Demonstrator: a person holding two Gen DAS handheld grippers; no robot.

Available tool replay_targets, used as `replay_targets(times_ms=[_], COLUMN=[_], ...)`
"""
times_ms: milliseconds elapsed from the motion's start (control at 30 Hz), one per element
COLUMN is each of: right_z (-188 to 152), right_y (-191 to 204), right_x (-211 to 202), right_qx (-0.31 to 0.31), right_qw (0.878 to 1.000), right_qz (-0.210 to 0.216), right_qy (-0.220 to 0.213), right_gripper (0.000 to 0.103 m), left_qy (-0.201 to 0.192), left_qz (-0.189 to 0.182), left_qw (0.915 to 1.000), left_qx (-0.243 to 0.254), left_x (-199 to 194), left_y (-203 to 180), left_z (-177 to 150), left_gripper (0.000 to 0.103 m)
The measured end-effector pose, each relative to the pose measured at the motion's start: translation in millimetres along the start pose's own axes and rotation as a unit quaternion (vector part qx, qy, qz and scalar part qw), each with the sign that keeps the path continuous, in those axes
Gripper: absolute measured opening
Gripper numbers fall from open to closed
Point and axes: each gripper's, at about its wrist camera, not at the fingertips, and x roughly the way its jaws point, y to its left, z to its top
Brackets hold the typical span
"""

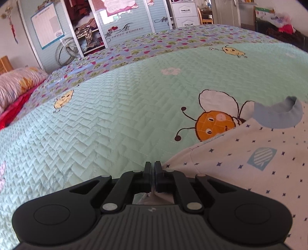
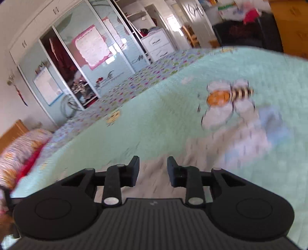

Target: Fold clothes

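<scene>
A small white shirt (image 1: 250,157) with tiny blue stars, a pale blue patch and a blue-grey collar (image 1: 279,115) lies on the green quilted bedspread (image 1: 96,125) at the right of the left wrist view. My left gripper (image 1: 153,167) is shut at the shirt's left corner; cloth shows beneath the fingers, seemingly pinched. In the blurred right wrist view the shirt (image 2: 231,142) lies ahead on the bed. My right gripper (image 2: 153,165) is open above the shirt's near part, holding nothing.
A cartoon bee (image 1: 213,123) is printed on the bedspread beside the collar. A pink pillow (image 1: 17,84) lies at the left. A sliding-door wardrobe (image 1: 119,25) and white drawers (image 1: 185,13) stand beyond the bed.
</scene>
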Motion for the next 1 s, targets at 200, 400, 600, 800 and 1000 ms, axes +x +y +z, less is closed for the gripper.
replay_targets(times_ms=[200,400,600,800,1000], right_z=[-35.6,-38.2,-39.1,-35.6,-42.2], right_y=[-5.8,6.3,-12.5,-7.1,-43.2], right_x=[30.0,61.6,47.2,49.3,40.1], right_qx=[0.162,0.262,0.22,0.158,0.231], right_qw=[0.985,0.965,0.975,0.986,0.972], right_qz=[0.023,-0.004,-0.037,-0.054,0.031], right_qy=[0.054,-0.004,-0.009,-0.007,-0.017], right_gripper=[0.048,0.035,0.001,0.0,0.004], left_qy=[0.008,0.014,0.015,0.012,0.003], left_qz=[-0.002,0.002,0.006,0.018,-0.017], left_qw=[0.9999,0.9998,0.9998,0.9997,0.9965], left_qx=[-0.012,-0.012,0.006,0.011,-0.082], left_x=[1.7,3.1,3.6,3.4,-7.6], left_y=[-0.2,-0.9,-3.6,-6.2,25.1], left_z=[2.2,3.4,3.8,3.2,9.2], left_gripper=[0.004,0.004,0.004,0.007,0.027])
